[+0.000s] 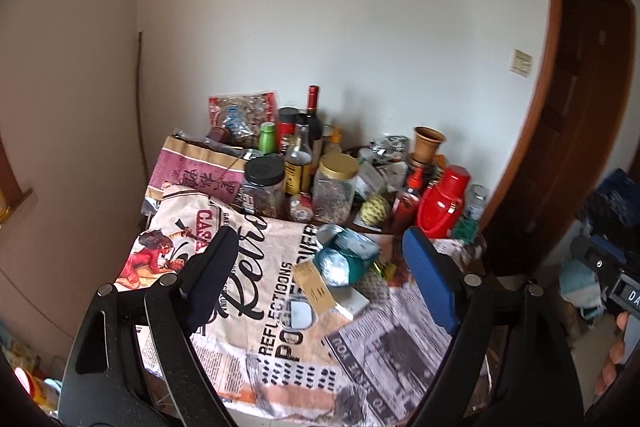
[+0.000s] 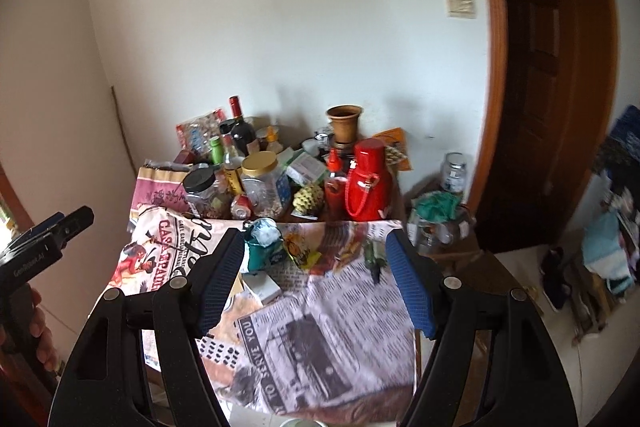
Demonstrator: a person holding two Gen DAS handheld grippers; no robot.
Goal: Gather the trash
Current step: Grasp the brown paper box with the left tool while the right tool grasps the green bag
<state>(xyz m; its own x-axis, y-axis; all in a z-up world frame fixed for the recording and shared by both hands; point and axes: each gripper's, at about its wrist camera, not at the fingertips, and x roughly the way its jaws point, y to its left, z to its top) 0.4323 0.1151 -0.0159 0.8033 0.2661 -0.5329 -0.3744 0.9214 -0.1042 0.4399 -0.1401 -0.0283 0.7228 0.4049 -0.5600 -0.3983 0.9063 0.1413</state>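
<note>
Surface, covered by a printed newspaper-pattern cloth: rear half, toward 12 o'clock, was crowded with kept goods, among them a red thermos, a gold-lidded jar, a black-lidded jar and a dark wine bottle. Trash, all uncollected, lay in a loose cluster at the cloth's centre: a crumpled teal and silver wrapper; a tan flat carton touching it at 7 o'clock; a white small box just beside that; a yellow printed wrapper at 3 o'clock of the teal one. No bin or bag for the trash was in view. Left tongs: spread wide, holding nothing, framing the cluster without contact. Right tongs: likewise parted and empty, above the cloth. Judgement: collection looked not yet begun; every piece remained to be picked up.
</note>
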